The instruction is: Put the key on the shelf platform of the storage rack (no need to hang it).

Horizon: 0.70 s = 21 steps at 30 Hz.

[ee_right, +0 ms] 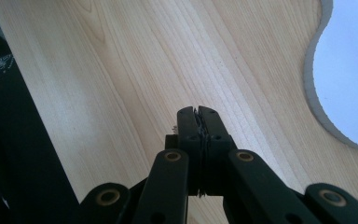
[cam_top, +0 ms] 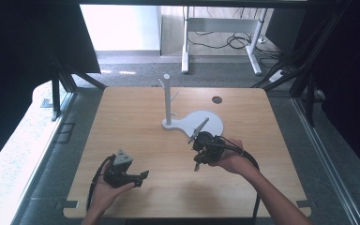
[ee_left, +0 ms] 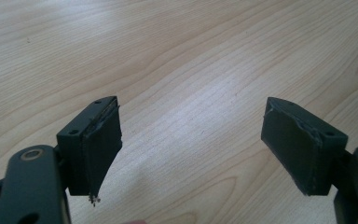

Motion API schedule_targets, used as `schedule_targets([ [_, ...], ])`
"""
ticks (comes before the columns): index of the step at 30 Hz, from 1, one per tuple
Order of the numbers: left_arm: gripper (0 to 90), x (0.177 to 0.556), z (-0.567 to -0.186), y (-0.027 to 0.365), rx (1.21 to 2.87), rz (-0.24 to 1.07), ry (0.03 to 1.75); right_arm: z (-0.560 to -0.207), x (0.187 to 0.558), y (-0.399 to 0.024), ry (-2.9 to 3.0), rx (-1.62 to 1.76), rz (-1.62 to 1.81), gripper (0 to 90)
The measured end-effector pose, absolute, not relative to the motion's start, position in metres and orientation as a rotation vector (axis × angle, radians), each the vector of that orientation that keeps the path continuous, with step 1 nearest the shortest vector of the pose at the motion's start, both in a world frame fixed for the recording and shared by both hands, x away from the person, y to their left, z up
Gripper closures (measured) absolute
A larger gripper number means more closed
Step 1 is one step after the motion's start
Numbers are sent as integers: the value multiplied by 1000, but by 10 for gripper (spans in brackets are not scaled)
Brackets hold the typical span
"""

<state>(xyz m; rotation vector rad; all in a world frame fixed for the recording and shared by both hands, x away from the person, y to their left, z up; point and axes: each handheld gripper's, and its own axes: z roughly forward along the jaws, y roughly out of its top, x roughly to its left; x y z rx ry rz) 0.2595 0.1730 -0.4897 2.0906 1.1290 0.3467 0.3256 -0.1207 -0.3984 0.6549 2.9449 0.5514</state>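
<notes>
- Nearest the lens in the left gripper view, the left gripper [ee_left: 191, 144] stands wide open over bare table [ee_left: 177, 56], holding nothing.
- Right gripper [ee_right: 198, 113] has its jaws pressed together, nothing visibly between them, beside the white stand [cam_top: 194, 123] at centre frame in the high view.
- Judgement: to work at the stand, open first, approach its upright post [cam_top: 167, 96] slowly, and steady the base.
- No legible writing; a faint emblem at the right gripper view's left edge is unreadable.
</notes>
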Motion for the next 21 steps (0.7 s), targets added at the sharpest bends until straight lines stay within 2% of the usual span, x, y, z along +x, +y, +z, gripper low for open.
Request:
schedule_targets([
  [21, 204, 259, -491, 168, 2116, 336, 1112, -396, 325, -113, 2951, 634, 550, 888],
])
